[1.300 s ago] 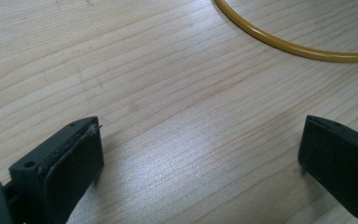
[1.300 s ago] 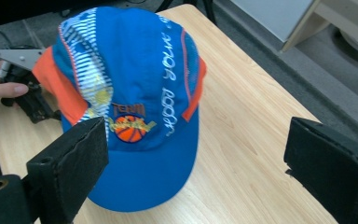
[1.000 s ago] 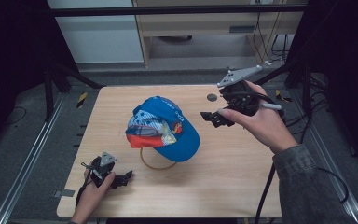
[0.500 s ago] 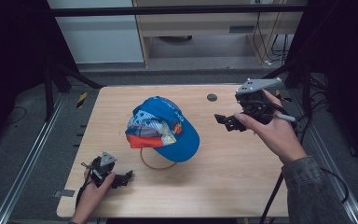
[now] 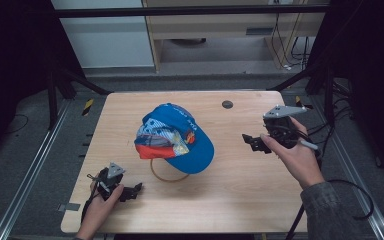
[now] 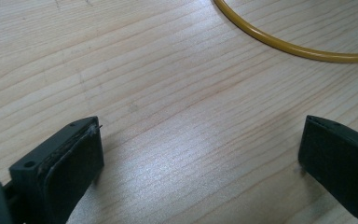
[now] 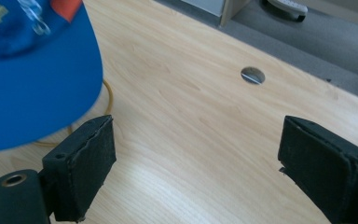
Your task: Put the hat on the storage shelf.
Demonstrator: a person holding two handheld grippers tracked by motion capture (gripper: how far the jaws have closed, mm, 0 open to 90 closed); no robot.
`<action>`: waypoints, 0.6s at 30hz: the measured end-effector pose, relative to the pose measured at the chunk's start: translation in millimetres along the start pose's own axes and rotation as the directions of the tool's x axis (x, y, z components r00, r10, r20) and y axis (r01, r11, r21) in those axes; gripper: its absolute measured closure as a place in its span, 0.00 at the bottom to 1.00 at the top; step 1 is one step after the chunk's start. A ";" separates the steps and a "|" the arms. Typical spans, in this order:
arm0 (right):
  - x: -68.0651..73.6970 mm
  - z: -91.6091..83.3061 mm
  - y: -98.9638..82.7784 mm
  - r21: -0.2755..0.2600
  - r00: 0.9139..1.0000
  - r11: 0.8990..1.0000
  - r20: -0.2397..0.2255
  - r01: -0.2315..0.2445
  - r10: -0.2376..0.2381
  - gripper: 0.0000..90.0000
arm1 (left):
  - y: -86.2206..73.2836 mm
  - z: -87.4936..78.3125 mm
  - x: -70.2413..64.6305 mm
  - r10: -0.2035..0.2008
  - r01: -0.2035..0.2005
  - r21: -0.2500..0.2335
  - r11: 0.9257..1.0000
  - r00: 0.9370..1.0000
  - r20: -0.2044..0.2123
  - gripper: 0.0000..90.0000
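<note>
We hold our right tongs [image 5: 254, 141] spread, jaws just narrowing on nothing, beside the blue cap [image 5: 177, 137]; our left tongs [image 5: 132, 190] rest spread on the worktop [image 5: 240, 200] near the yellow ring [image 6: 279, 44].

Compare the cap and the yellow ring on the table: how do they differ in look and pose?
The cap is bulky cloth, blue with orange and patterned panels; the ring is a thin, plain yellow loop. The cap bulges up from the table; the ring lies flat. The cap shows whole; the ring is partly hidden under the cap's brim. Both sit near the table's middle, held by no claw.
</note>
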State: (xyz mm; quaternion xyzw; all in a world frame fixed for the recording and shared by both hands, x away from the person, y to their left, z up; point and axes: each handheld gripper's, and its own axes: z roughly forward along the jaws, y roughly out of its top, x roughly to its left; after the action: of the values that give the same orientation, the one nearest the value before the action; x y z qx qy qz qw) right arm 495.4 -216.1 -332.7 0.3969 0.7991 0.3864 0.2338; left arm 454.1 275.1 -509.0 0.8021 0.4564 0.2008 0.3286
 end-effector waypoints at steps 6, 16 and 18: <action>-3.5 15.1 -28.3 0.017 0.999 0.999 0.023 -0.030 0.030 0.14 | 0.0 0.0 0.0 0.000 0.000 0.000 1.000 1.000 0.000 0.00; -2.4 47.4 -77.7 0.066 0.998 0.996 0.038 -0.057 0.055 0.15 | 0.0 0.0 0.0 0.000 0.000 0.000 1.000 1.000 0.000 0.00; -1.4 50.9 -84.0 0.074 0.998 0.996 0.034 -0.058 0.056 0.15 | 0.0 0.0 0.0 0.001 -0.001 0.000 1.000 1.000 0.000 0.00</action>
State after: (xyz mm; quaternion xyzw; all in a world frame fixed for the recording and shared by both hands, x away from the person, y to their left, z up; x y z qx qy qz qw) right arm 492.8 -227.7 -430.2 0.4341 0.7976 0.3562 0.2203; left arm 454.1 275.1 -509.0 0.8022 0.4562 0.2010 0.3284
